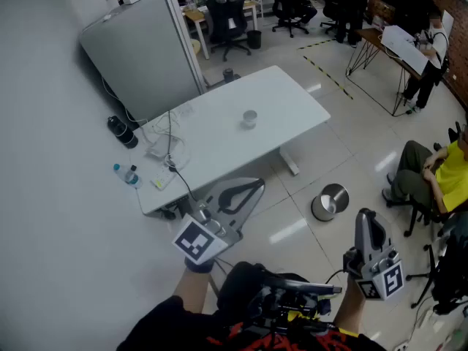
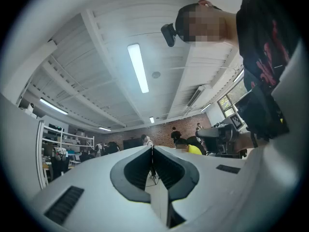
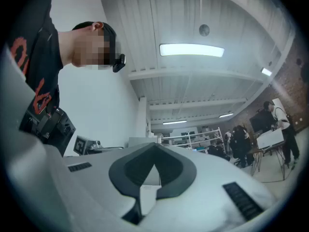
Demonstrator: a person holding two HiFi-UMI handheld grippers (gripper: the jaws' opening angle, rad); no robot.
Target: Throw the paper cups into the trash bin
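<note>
Closest in, both grippers are clenched on nothing: the left gripper (image 1: 256, 187) has its jaws pressed tip to tip, and the right gripper (image 1: 365, 216) likewise, each camera tipped up toward the ceiling. The one paper cup (image 1: 250, 118) in sight seems to stand upright near the middle of the white table (image 1: 292, 97), at about twelve o'clock and well apart from either gripper. The round metal trash bin (image 1: 330, 202) sits on the floor at roughly one o'clock. The cup is probably light, thin-walled and easily crushed — best pinched gently across the rim, where it is likely stiffest.
</note>
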